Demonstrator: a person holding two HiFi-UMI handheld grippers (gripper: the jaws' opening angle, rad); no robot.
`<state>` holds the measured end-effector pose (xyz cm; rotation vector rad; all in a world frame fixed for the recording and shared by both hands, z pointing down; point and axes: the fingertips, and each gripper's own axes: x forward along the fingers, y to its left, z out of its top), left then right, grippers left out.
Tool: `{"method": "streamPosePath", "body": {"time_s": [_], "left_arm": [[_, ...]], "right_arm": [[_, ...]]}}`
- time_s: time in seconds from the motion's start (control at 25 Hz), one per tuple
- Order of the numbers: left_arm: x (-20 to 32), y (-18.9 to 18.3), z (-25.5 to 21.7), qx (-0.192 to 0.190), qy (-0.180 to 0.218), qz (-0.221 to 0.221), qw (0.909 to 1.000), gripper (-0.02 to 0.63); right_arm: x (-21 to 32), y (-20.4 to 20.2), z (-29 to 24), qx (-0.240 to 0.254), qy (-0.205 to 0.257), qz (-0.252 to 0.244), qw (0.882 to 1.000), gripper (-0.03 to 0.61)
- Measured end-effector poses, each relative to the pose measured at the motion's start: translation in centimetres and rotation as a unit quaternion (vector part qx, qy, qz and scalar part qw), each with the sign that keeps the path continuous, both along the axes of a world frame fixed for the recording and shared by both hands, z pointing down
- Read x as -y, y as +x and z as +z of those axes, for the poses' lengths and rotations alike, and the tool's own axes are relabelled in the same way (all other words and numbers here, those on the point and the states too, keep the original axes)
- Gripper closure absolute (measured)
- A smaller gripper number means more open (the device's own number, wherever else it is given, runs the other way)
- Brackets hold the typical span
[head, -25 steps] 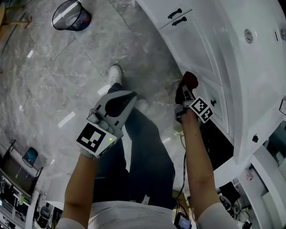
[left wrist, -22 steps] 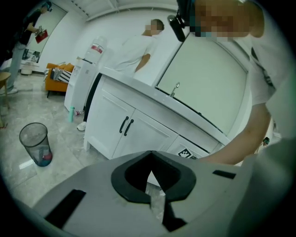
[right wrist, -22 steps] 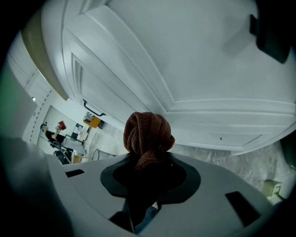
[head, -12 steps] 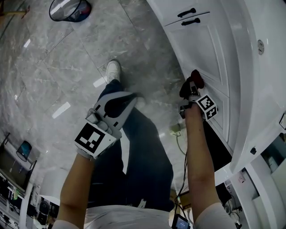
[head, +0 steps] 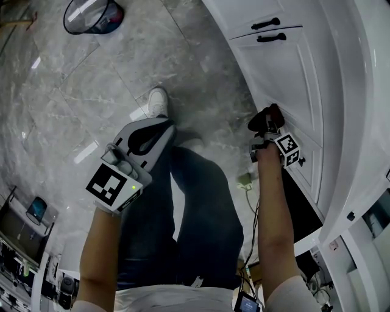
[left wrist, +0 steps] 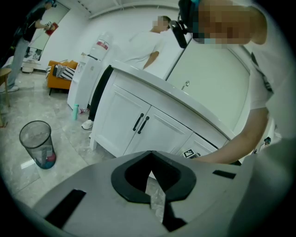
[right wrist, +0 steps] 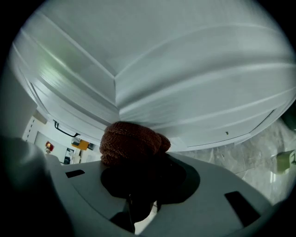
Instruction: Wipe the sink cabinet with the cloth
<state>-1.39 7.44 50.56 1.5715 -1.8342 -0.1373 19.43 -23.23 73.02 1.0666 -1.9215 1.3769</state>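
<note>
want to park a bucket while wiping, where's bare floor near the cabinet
The widest bare floor lies between the wastebasket and the cabinet, beyond the shoe. It is crowded at the cabinet's near end: the right gripper holds the cloth at its front there, and a plug lies on the floor beside the legs.

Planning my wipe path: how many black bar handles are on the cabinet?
2. First handle and second handle sit side by side where two doors meet, beyond the cloth in the right gripper. Others may be hidden.
</note>
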Motion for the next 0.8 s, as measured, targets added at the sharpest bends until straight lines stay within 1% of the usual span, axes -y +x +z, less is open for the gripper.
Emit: {"method": "streamPosePath", "body": {"time_s": [0.36, 0.8], "left_arm": [[-1.5, -3.8, 2.5, 0.035, -0.018, -0.002, 0.9992, 0.603], [-0.7, -5.9, 7.4, 0.066, -0.032, 0.020, 0.9971, 0.603]], "right_arm": [[0.3, -0.7, 4.7, -0.010, -0.001, -0.003, 1.000, 0.468], [0.4, -1.0, 12.4, -0.008, -0.002, 0.000, 1.000, 0.468]]}}
